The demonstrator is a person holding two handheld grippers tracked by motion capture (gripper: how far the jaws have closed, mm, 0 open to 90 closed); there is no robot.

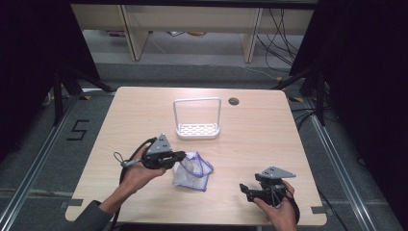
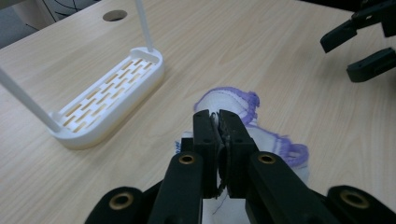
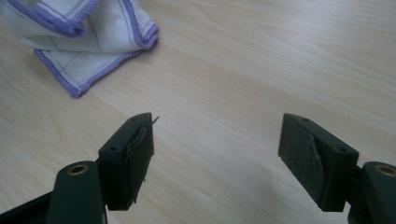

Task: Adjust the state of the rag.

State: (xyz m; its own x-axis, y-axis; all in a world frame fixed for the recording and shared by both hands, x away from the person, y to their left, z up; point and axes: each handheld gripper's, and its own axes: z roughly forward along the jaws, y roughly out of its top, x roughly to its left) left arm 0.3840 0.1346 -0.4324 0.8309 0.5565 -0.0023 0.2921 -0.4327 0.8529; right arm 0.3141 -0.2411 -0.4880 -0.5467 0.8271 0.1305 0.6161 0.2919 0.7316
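Right gripper (image 1: 248, 190): nearest the person, jaws spread wide over bare wood, holding nothing; likely waiting for a free corner.
Left gripper (image 2: 218, 123): jaws clamped together on a fold of the cloth, lifting that edge.
Cloth (image 1: 193, 171): white with purple hem, bunched under and just ahead of the left claw, the rest slumped on the table (image 1: 269, 125).
White rack (image 1: 197, 129): slotted base with a tall wire hoop, beyond the left claw, apart from the cloth; perhaps the hanging spot.

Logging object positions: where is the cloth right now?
In the high view, the cloth lies near the table's centre, just in front of the white rack, pinched by the left gripper.
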